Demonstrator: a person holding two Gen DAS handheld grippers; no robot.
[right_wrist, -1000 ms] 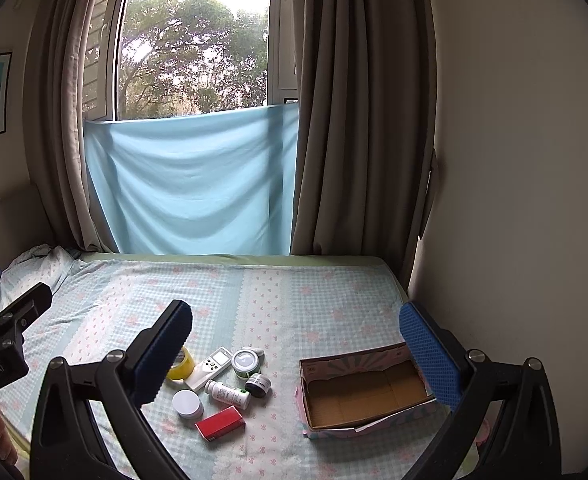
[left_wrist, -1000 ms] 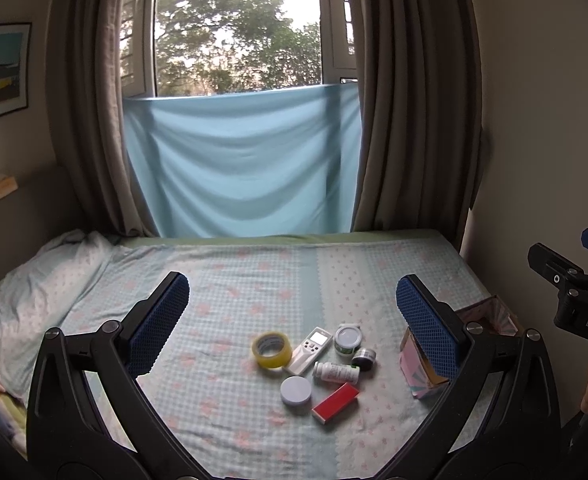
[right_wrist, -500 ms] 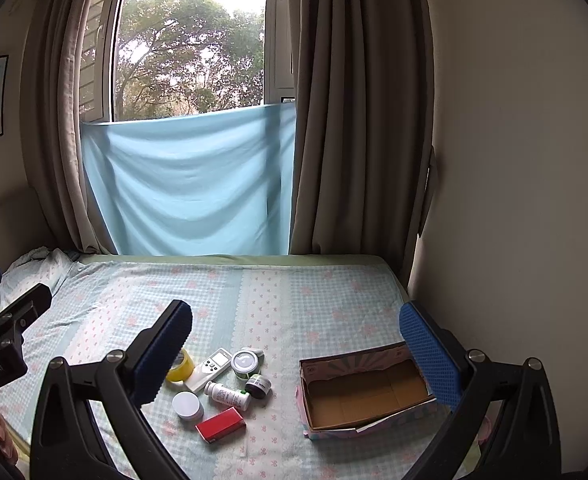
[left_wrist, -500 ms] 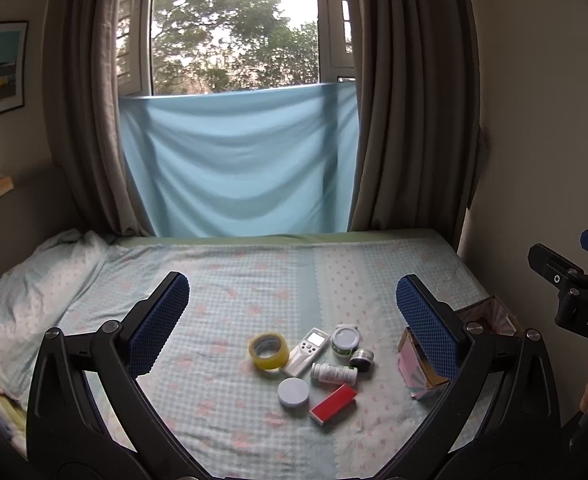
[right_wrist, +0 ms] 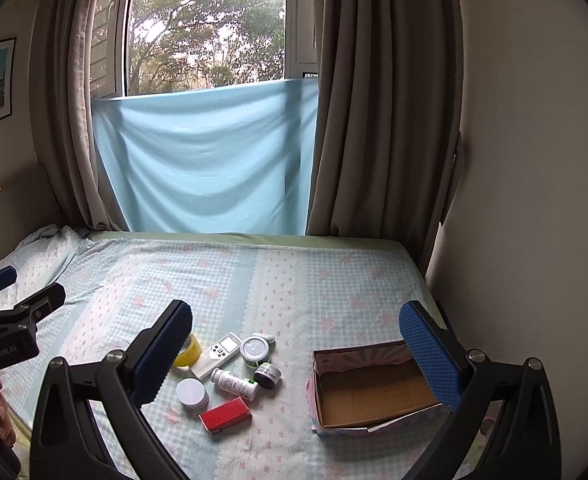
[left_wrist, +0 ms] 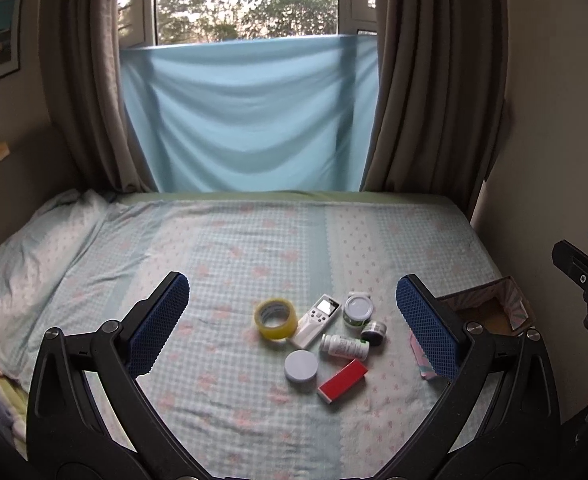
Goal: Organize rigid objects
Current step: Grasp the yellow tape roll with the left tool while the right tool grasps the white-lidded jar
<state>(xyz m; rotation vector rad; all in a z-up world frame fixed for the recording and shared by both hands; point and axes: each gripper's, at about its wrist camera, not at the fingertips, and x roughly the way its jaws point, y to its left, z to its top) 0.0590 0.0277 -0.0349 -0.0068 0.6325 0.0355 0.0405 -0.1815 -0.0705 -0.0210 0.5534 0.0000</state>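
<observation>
Small items — tape roll (left_wrist: 275,317), remote (left_wrist: 316,320), pill bottle (left_wrist: 344,346), red box (left_wrist: 342,381) — lie clustered on the bed (left_wrist: 253,240) ahead of your left gripper (left_wrist: 291,322), left of the cardboard box (right_wrist: 374,390) under your right gripper (right_wrist: 296,354); both jaws gape empty.

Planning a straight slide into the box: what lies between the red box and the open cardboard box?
Nothing: in the right wrist view, only bare checked bedsheet separates the red box from the cardboard box.
</observation>
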